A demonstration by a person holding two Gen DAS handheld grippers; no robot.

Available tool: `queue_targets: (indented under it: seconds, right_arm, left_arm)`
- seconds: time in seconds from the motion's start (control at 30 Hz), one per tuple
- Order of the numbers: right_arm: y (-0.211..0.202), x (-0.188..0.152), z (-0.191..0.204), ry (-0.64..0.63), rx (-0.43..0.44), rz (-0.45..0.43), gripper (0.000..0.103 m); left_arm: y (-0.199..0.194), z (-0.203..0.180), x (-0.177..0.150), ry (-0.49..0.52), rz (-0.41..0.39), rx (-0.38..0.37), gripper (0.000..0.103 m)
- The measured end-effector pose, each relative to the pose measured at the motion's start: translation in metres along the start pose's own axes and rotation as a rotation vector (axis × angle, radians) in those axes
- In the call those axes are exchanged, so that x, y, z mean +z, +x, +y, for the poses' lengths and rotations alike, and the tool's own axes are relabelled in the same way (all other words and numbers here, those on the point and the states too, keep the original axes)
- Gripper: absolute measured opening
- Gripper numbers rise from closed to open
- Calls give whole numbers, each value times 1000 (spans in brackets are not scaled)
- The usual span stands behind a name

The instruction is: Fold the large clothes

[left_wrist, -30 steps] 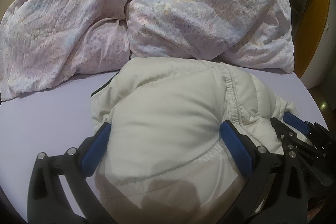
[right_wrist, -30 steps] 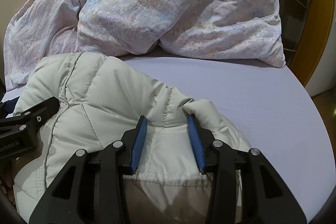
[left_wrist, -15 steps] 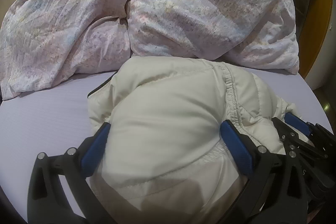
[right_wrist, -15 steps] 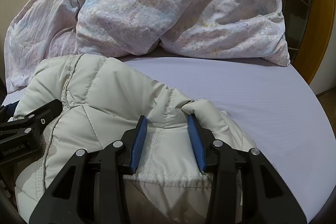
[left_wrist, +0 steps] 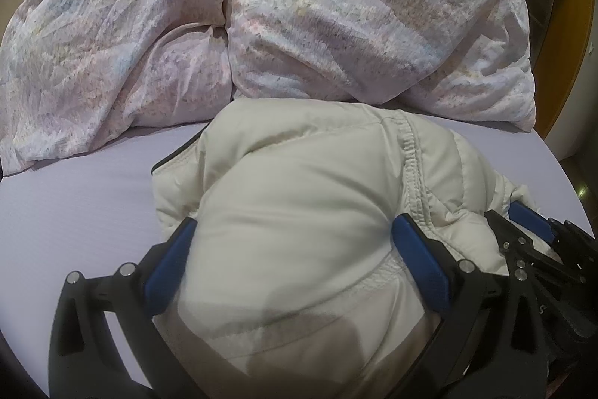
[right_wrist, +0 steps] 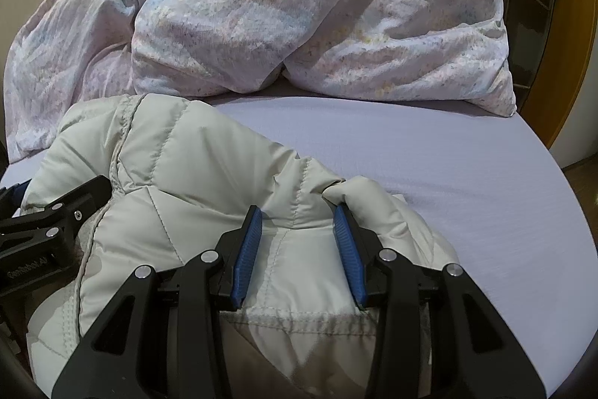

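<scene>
White lettering on black body of left tool (right_wrist: 48, 230), at left edge of right wrist view: reads roughly "GenRobot.AI", small and curved, last letters uncertain. Single pale mark, maybe letter "S", on right tool (left_wrist: 538, 242) in left wrist view; illegible. No other readable text.

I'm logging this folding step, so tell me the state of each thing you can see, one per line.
Jacket: white, puffy, bunched on the bed, gripped at its near edge by both tongs.
Left tongs: closed wide on a thick fold of jacket.
Right tongs: closed on a narrower fold of jacket.
Duvet: crumpled, heaped at the far side.
Sheet: lilac, smooth, mostly flat.
</scene>
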State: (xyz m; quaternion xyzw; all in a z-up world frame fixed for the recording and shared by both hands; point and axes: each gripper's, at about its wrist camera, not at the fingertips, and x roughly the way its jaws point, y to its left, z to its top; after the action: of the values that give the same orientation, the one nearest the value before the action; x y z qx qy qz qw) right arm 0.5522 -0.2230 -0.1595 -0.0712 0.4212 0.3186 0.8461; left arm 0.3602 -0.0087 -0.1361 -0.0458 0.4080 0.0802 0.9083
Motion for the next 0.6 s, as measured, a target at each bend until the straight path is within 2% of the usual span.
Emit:
queue_targets:
  seconds: [0.13,0.17,0.23,0.27,0.3,0.37,0.43,0.47,0.6]
  right_arm:
    - [-7,9,2,-8,-13,77,45]
    - [-9,11,0,3,-3,89,49]
    - [-20,15,-8,42,70,116,68]
    - [-24,16,-11,51,86,119,84]
    - [-33,16,-16,64,98,110,89]
    - [-48,16,-26,81,96,90,94]
    - [-57,13,-47,132,136,113,96]
    - [-57,12,-56,156,151,137,97]
    - [-38,-1,-98,329,305,321,97]
  left_arm:
    - [-9,2,2,13,23,-9,101]
    - [-13,3,2,10,29,-18,101]
    - [-23,10,1,-7,45,-45,101]
    - [-30,16,0,-24,57,-73,101]
    - [-37,23,-2,-40,71,-102,101]
    - [-48,35,-8,-70,94,-153,101]
    - [-56,48,-16,-97,120,-190,101]
    - [-60,58,-21,-120,139,-213,101]
    - [-64,81,-35,-192,199,-272,101]
